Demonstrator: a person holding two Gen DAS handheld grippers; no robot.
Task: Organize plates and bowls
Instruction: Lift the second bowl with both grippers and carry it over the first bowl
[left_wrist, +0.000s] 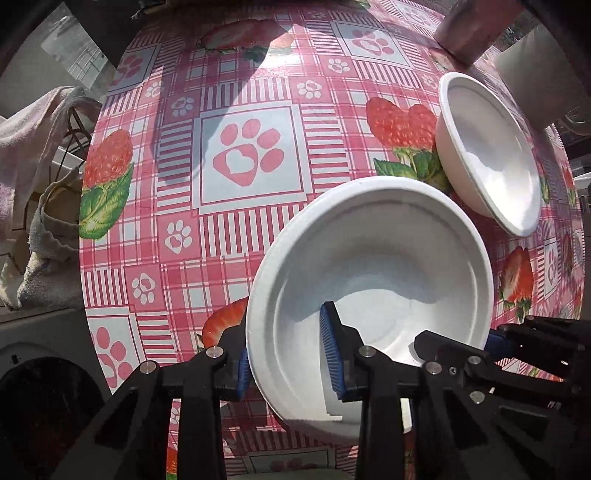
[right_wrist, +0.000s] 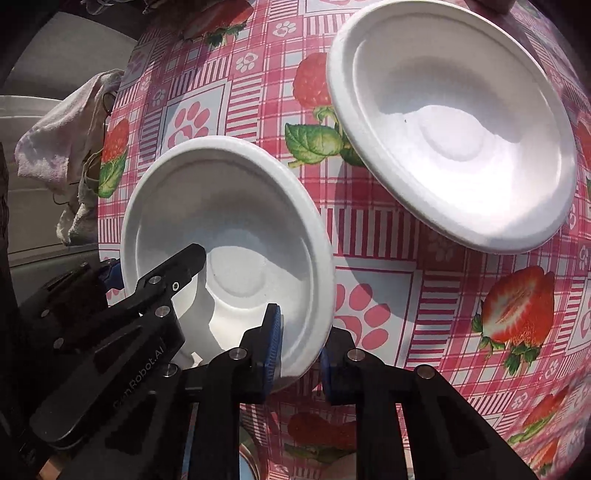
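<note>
- Two grippers are pinching one white bowl (left_wrist: 373, 280) at once: the left gripper (left_wrist: 291, 360) is clamping its near-left rim, one blue pad inside and one outside.
- The right gripper (right_wrist: 299, 350) is closing narrowly on the bowl's near-right rim.
- Beyond it, apart, a second white bowl (right_wrist: 454, 125) is sitting on the strawberry tablecloth (left_wrist: 255, 155).
- Crumpled cloths (left_wrist: 37, 129) are hanging off the far-left edge.
</note>
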